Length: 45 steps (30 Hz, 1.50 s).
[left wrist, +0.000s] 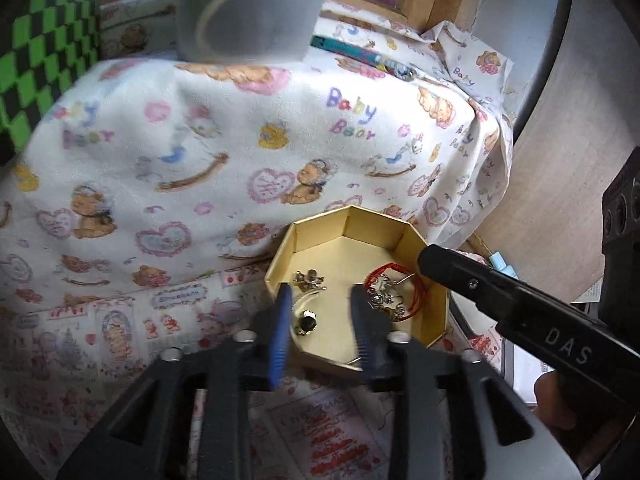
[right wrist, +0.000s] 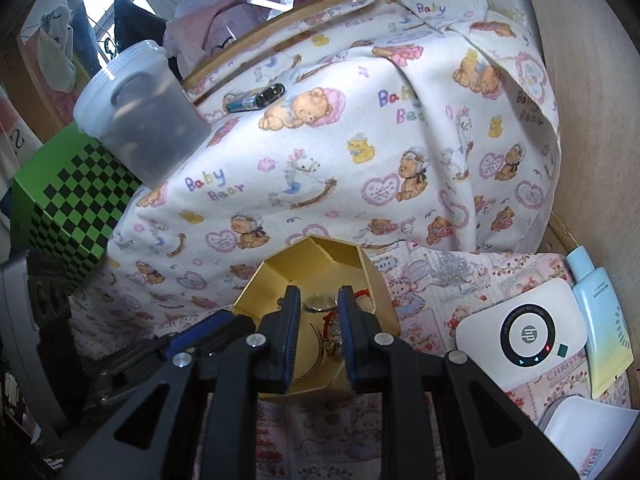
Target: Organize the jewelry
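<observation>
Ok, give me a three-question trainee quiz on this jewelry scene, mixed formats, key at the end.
1. True or false: the gold box has its lid on.
2. Which piece lies between the left gripper fingers? A) dark-stone ring B) red cord bracelet C) watch
3. Fill in: the right gripper hangs over the ____ box, jaws apart.

Key: 1 false; 2 A; 3 gold

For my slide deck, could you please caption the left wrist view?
Open left gripper poised over a gold octagonal cardboard box holding a red cord bracelet and a dark-stoned ring.
</observation>
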### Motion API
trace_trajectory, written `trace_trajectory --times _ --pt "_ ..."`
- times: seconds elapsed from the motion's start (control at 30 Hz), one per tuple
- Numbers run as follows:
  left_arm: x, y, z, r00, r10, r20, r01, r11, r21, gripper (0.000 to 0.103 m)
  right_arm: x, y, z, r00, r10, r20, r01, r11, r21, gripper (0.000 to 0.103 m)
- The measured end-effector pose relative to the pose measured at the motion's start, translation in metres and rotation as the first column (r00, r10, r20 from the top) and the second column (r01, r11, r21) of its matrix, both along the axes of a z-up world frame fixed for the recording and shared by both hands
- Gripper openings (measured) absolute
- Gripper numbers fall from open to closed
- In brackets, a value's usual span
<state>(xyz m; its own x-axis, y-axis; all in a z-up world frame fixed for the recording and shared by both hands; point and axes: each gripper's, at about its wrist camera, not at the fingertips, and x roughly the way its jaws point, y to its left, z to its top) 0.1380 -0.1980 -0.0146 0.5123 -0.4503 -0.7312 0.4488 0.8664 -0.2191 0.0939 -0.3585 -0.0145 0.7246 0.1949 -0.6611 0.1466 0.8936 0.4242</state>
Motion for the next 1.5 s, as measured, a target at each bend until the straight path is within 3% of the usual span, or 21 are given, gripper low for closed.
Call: trace_trajectory --times 0.07,0.3,0.47,0.67,1.1,1.17,1.23,1.5 --pt "-0.004 0.007 0.007 1.000 0.015 0.025 -0.015 1.000 0.008 0.034 -0.001 0.001 0.002 1.000 0.002 0.015 -0.002 1.000 -0.002 0.025" --pt "-0.031 0.055 0.041 0.978 0.117 0.175 -0.124 0.992 0.030 0.063 -0.013 0.013 0.017 0.997 -0.004 0.079 0.008 0.998 -0.058 0.043" --pt "-0.041 0.090 0.051 0.956 0.189 0.223 -0.193 0.981 -0.004 0.069 -0.020 0.033 0.029 0.989 0.033 0.141 -0.017 0.994 -0.110 0.054" --pt "-0.039 0.108 0.039 0.948 0.232 0.218 -0.238 0.971 0.001 0.073 -0.023 0.044 0.030 0.985 0.053 0.163 -0.030 0.990 -0.141 0.059" --pt "-0.013 0.119 -0.013 0.954 0.285 0.097 -0.293 0.953 0.080 0.073 -0.017 0.049 0.022 0.990 0.037 0.136 -0.013 0.984 -0.179 0.061" --pt "-0.011 0.120 -0.019 0.960 0.274 0.062 -0.278 0.958 0.075 0.071 -0.016 0.050 0.021 0.990 0.042 0.133 -0.018 0.983 -0.182 0.061" --pt "-0.006 0.119 -0.026 0.966 0.257 0.020 -0.258 0.964 0.068 0.048 -0.016 0.052 0.020 0.990 0.048 0.130 -0.023 0.982 -0.186 0.062" --pt "-0.012 0.114 -0.037 0.979 0.201 -0.019 -0.199 0.978 0.058 0.025 -0.017 0.056 0.019 0.990 0.068 0.126 -0.040 0.977 -0.212 0.062"
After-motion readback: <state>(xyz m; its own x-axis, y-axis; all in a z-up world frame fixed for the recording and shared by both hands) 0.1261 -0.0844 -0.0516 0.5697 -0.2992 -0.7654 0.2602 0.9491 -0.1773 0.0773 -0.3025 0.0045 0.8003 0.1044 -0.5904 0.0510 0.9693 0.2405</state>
